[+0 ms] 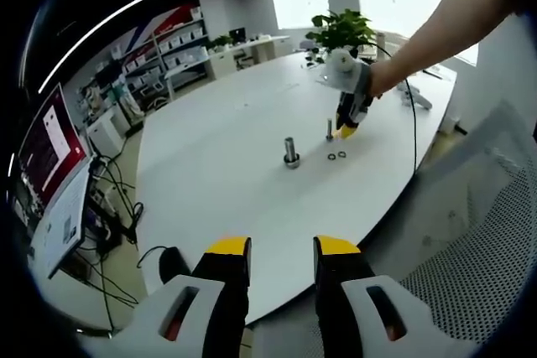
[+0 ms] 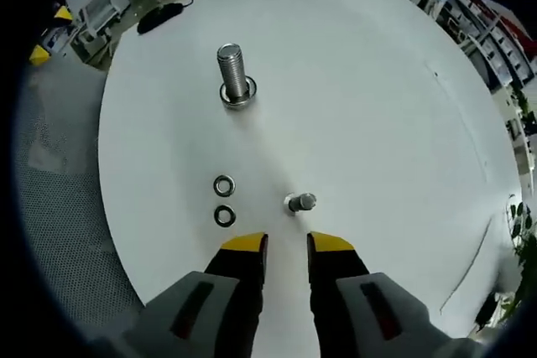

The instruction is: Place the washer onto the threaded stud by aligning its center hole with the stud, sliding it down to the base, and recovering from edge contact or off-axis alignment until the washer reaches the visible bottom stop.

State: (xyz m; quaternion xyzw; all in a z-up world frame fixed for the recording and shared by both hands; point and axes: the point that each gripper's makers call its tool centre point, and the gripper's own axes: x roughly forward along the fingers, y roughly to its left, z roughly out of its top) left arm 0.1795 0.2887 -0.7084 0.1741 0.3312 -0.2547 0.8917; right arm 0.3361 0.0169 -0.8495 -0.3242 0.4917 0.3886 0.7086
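Currently right gripper (image 2: 286,245) has its fingers parted a small gap, holding nothing, hovering low over the counter (image 2: 377,81) just short of the small threaded stud (image 2: 302,202). Two washers (image 2: 224,200) lie flat on the counter left of that stud, side by side, near the left finger. Farther off stands a larger bolt (image 2: 234,75) with a washer already at its base. Left gripper (image 1: 282,249) is parked off the near counter edge, fingers apart, empty. Looks like the pre-grasp step: no washer picked yet. Next move needs shifting left and pinching one washer's edge.
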